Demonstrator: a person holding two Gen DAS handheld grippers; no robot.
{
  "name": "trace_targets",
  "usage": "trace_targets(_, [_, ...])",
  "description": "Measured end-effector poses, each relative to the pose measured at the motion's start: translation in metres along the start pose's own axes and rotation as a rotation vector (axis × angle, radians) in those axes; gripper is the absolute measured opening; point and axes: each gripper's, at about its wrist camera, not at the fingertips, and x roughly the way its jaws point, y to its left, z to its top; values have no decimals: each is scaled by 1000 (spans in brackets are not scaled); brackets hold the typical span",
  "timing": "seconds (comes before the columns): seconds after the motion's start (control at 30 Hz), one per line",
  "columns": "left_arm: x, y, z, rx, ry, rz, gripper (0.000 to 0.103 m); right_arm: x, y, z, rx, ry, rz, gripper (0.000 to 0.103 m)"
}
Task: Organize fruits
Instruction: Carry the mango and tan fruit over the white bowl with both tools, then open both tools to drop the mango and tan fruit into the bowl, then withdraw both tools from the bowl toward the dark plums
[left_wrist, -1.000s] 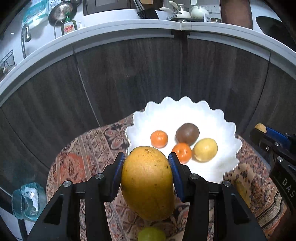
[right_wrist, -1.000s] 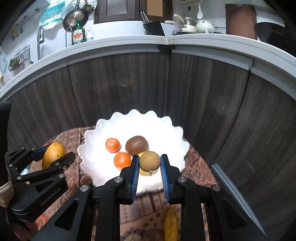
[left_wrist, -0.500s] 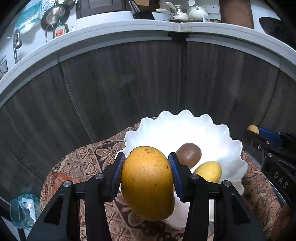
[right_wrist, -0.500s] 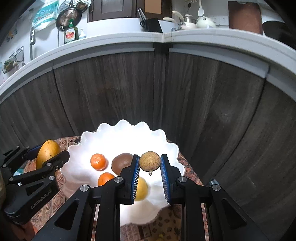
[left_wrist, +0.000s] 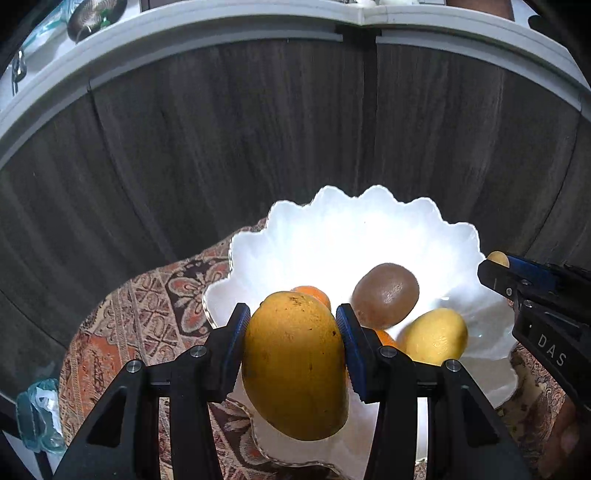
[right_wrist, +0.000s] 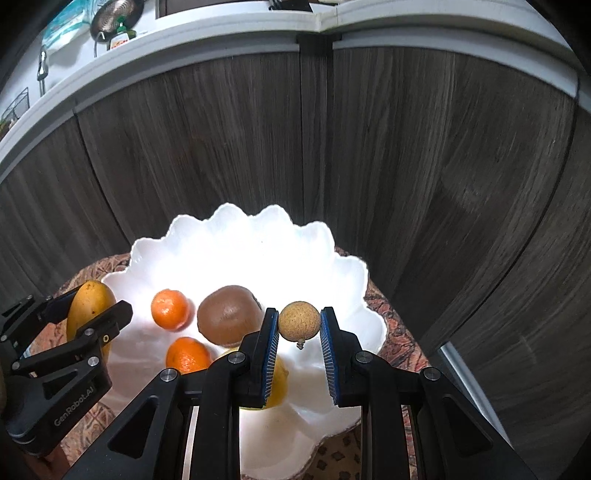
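Observation:
A white scalloped bowl (left_wrist: 332, 229) (right_wrist: 258, 236) sits on a patterned cloth. It holds a brown kiwi (left_wrist: 385, 295) (right_wrist: 229, 318), two oranges (right_wrist: 170, 308) (right_wrist: 187, 355) and a yellow lemon (left_wrist: 434, 336). My left gripper (left_wrist: 291, 325) is shut on a large yellow mango (left_wrist: 295, 369), held over the bowl's near left rim; it shows at the left of the right wrist view (right_wrist: 88, 314). My right gripper (right_wrist: 299, 328) is shut on a small round tan fruit (right_wrist: 299, 320), held over the bowl's right part.
The patterned cloth (left_wrist: 147, 306) covers a small round table. Dark wood cabinet fronts (left_wrist: 258, 129) stand close behind the bowl under a white counter edge (right_wrist: 221, 29). A plastic bag (left_wrist: 37, 413) lies low at the left.
Both grippers have moved forward and lower toward the bowl with their fruits still held. The bowl now fills more of both views.

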Motion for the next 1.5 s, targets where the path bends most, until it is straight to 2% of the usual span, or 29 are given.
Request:
trace_targets(0.13, [4, 1, -3, -1, 17, 10, 48, 4, 0, -1, -4, 9, -14, 24])
trace_targets(0.2, [0, 1, -2, 3, 1, 19, 49, 2, 0, 0, -8, -1, -24, 25])
trace_targets(0.27, [-4, 2, -1, 11, -11, 32, 63, 1, 1, 1, -14, -5, -25, 28])
trace_targets(0.3, [-7, 3, 1, 10, -15, 38, 66, 0, 1, 1, -14, -9, -28, 31])
trace_targets(0.37, [-12, 6, 3, 5, -25, 47, 73, -5, 0, 1, -5, -26, -43, 56])
trace_targets(0.4, [-14, 8, 3, 4, -28, 52, 75, -8, 0, 1, -1, -39, -53, 62])
trace_targets(0.47, [-19, 10, 5, 1, -40, 79, 87, -18, 0, 2, 9, -76, -93, 77])
trace_targets(0.57, [-30, 16, 6, -14, -71, 104, 97, -31, 3, 5, 21, -114, -123, 89])
trace_targets(0.7, [-44, 25, 9, -26, -84, 123, 103, -46, 9, 11, 16, -137, -130, 90])
trace_targets(1.03, [-98, 42, 13, -40, -140, 136, 103, -93, 26, 15, 5, -197, -115, 90])
trace_targets(1.5, [-148, 54, -13, -53, -159, 141, 103, -141, 48, -6, 8, -218, -97, 90])
